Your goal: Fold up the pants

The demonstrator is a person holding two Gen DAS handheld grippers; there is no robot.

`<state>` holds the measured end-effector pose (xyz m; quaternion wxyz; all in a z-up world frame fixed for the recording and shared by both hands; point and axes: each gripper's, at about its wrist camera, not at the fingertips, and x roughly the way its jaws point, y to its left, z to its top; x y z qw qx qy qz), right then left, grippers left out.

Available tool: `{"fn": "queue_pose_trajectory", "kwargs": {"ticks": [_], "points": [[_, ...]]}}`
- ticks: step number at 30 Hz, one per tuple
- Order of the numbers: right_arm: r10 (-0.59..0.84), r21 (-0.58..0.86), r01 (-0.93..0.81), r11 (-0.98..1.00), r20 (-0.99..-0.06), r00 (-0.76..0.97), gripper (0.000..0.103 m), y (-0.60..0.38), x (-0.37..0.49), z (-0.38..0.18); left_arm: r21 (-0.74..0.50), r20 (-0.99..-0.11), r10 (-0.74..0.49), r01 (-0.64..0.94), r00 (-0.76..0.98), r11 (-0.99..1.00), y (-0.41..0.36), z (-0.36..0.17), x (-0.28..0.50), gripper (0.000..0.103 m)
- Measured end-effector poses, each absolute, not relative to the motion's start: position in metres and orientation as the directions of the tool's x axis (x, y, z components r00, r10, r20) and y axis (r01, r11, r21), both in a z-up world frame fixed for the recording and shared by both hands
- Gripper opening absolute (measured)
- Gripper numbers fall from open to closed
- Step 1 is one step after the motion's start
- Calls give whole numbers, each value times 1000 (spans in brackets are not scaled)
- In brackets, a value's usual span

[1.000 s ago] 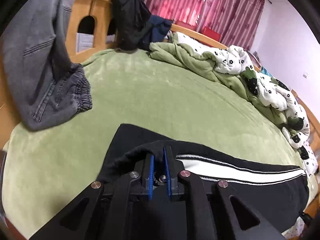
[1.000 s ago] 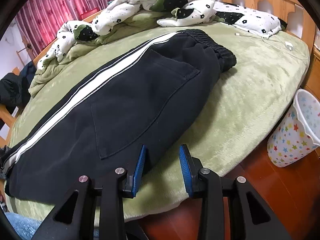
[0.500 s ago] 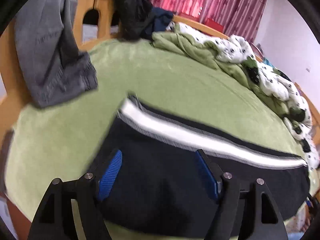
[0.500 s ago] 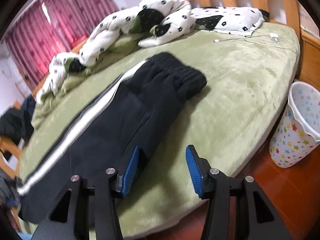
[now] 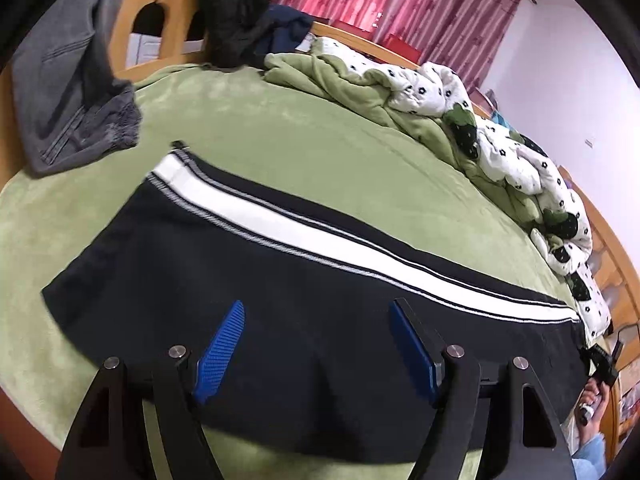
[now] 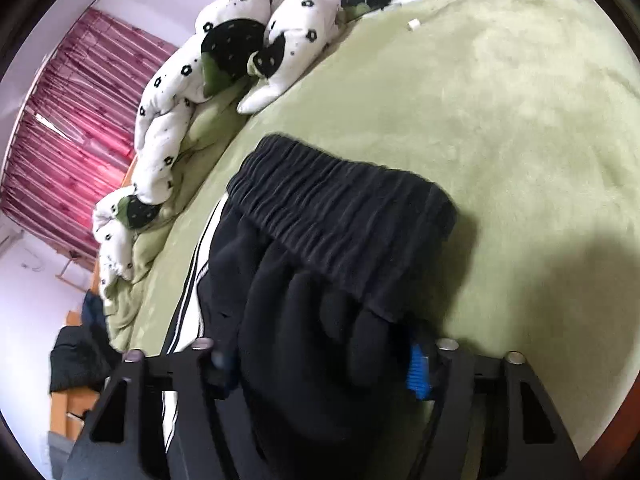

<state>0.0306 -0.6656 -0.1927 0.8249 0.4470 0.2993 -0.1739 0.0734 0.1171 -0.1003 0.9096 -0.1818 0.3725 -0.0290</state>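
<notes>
The black pants (image 5: 304,300) you were working with lay flat on the green bed (image 5: 280,128), filling the lower half of the left wrist view. They looked like soft, thick fleece: light, limp and prone to bunching, so by my judgement the sturdy places to take them were the hem corners and the gathered waistband (image 6: 344,216). Their long axis ran from the leg hem (image 5: 116,236) at centre left to the lower right of that frame, the white side stripe (image 5: 320,240) tracing it; in the right wrist view the waistband end pointed up toward the frame's centre. Your left hand-held gripper (image 5: 316,344) hung open over the leg, pads apart with nothing between them. Your right hand-held gripper (image 6: 320,364) was closing around bunched fabric below the waistband. A flowered quilt (image 5: 500,140) lay heaped along the bed's far edge.
</notes>
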Motion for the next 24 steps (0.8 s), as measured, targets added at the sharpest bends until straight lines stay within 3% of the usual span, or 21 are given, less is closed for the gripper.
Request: {"fn": "queue_pose_trajectory", "kwargs": {"ticks": [3, 5, 7, 9, 12, 14, 17, 24], "points": [[-57, 566, 473, 675, -599, 799, 36, -665, 36, -154, -354, -656, -195, -70, 729, 933, 109, -96, 76, 73], [-59, 594, 392, 703, -500, 864, 36, -669, 30, -126, -359, -651, -199, -65, 732, 931, 107, -94, 77, 73], [-81, 580, 371, 725, -464, 882, 37, -676, 28, -119, -360, -648, -208, -55, 733, 931, 104, -93, 76, 73], [-90, 542, 419, 728, -530, 843, 49, -687, 35, -137, -354, -647, -211, -44, 733, 934, 102, -91, 73, 73], [13, 507, 516, 690, -722, 692, 51, -708, 43, -190, -330, -651, -199, -38, 732, 943, 104, -90, 67, 73], [3, 514, 506, 693, -704, 710, 54, -704, 25, -190, -322, -653, -188, -44, 734, 946, 111, -89, 63, 73], [-145, 376, 549, 746, -713, 686, 64, -689, -1, -167, -309, -656, -165, -63, 736, 949, 124, -89, 59, 73], [-274, 150, 526, 837, -717, 641, 64, -637, -9, -113, -282, -655, -89, -133, 750, 950, 161, -92, 81, 73]]}}
